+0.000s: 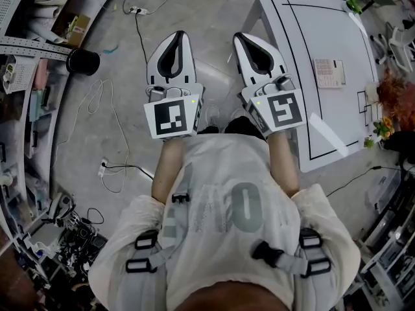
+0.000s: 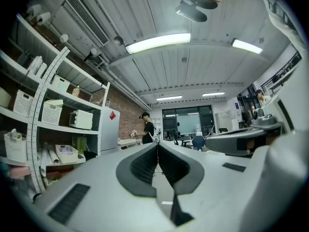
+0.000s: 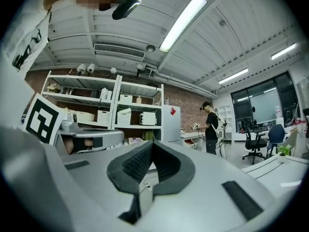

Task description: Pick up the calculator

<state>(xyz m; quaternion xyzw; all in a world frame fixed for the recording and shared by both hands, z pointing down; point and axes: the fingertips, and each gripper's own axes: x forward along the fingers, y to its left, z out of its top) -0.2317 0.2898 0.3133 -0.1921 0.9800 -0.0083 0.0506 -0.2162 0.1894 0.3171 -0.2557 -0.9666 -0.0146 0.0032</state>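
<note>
The calculator (image 1: 329, 72), pale with a keypad, lies flat on the white table (image 1: 285, 63) at the upper right of the head view. Both grippers are held level over the grey floor, left of the table and apart from the calculator. My left gripper (image 1: 179, 35) is shut with nothing in it, its dark pads meeting at the tip (image 2: 158, 144). My right gripper (image 1: 238, 36) is also shut and empty, tips together (image 3: 151, 143), near the table's left edge. Neither gripper view shows the calculator.
A black cylinder (image 1: 82, 61) stands on the floor at the left beside shelving (image 1: 26, 57). Cables and a power strip (image 1: 136, 10) lie ahead. Plants (image 1: 382, 128) sit by the table's right side. A person (image 3: 210, 125) stands far off, near an office chair (image 3: 256, 141).
</note>
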